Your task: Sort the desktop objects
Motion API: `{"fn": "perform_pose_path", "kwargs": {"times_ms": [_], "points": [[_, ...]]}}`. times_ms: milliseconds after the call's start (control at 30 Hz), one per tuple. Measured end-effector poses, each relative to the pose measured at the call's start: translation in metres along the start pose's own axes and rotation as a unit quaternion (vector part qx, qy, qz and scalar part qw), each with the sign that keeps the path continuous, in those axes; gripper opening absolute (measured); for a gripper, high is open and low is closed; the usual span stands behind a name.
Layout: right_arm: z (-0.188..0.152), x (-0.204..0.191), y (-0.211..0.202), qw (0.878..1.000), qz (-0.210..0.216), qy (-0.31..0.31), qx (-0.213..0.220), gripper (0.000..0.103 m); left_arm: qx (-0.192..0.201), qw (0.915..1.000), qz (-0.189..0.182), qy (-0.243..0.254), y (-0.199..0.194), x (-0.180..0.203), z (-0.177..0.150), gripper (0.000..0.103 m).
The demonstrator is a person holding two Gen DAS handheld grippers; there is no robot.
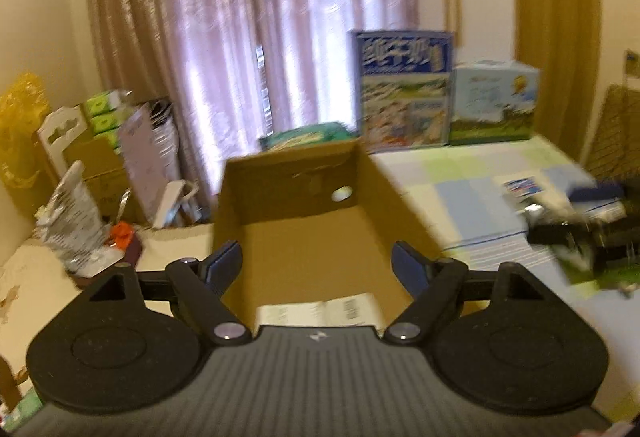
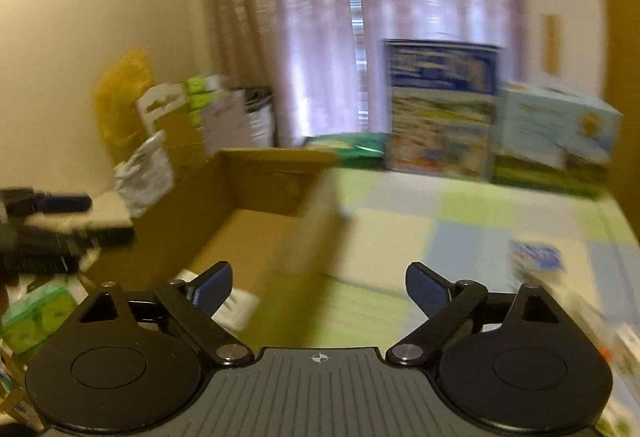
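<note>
The left hand-held gripper (image 1: 318, 264) is spread wide with nothing between its blue-padded fingers (image 1: 226, 262). It hangs over the near end of an open brown cardboard box (image 1: 296, 213), whose bare floor fills the gap between the fingers; a white printed label (image 1: 320, 311) lies on the box floor just below them. The box's far wall has a small round hole (image 1: 342, 193).

The right hand-held gripper (image 2: 319, 283) is also spread and holds nothing. It sits over the pastel checked cloth of the worktop (image 2: 460, 233), with the box's right wall (image 2: 316, 225) running up between its fingers, so the box lies ahead and to its left. A small blue-and-white printed packet (image 2: 538, 257), blurred, lies on the cloth just beyond the right finger. Two printed cartons (image 2: 440, 109) stand at the worktop's far edge before a pale curtain (image 2: 360, 17).
</note>
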State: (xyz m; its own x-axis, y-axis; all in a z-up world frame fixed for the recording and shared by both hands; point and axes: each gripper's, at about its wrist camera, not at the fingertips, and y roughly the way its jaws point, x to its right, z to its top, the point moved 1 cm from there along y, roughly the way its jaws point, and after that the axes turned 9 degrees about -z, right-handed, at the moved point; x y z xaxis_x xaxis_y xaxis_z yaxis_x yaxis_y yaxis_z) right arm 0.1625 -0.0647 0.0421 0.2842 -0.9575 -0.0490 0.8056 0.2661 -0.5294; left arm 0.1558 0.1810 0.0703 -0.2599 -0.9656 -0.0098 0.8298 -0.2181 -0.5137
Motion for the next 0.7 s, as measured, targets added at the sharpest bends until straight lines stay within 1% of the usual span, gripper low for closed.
{"fn": "perform_pose_path", "kwargs": {"times_ms": [100,200,300,367,467,567,700], "points": [[-0.031,0.038,-0.033,0.999,-0.041,0.029,-0.003,0.095,0.008,0.9994,-0.033,0.009,-0.005,0.032,0.010,0.082],[-0.066,0.078,-0.060,0.995,-0.090,0.050,-0.017,0.100,0.009,0.9974,-0.068,0.022,-0.003,0.071,0.015,0.086],[-0.093,0.117,-0.076,0.988,-0.130,0.067,-0.042,0.101,-0.001,0.9940,-0.104,0.035,0.009,0.112,0.012,0.090],[-0.106,0.141,-0.084,0.984,-0.149,0.078,-0.057,0.101,-0.014,0.9913,-0.123,0.044,0.022,0.139,0.007,0.090],[-0.115,0.166,-0.095,0.982,-0.163,0.081,-0.060,0.101,-0.035,0.9879,-0.139,0.058,0.044,0.173,-0.003,0.090],[-0.118,0.181,-0.099,0.982,-0.162,0.069,-0.060,0.101,-0.058,0.9847,-0.149,0.070,0.067,0.199,-0.014,0.090],[-0.121,0.194,-0.094,0.985,-0.155,0.044,-0.064,0.101,-0.085,0.9806,-0.160,0.075,0.092,0.219,-0.025,0.090]]}}
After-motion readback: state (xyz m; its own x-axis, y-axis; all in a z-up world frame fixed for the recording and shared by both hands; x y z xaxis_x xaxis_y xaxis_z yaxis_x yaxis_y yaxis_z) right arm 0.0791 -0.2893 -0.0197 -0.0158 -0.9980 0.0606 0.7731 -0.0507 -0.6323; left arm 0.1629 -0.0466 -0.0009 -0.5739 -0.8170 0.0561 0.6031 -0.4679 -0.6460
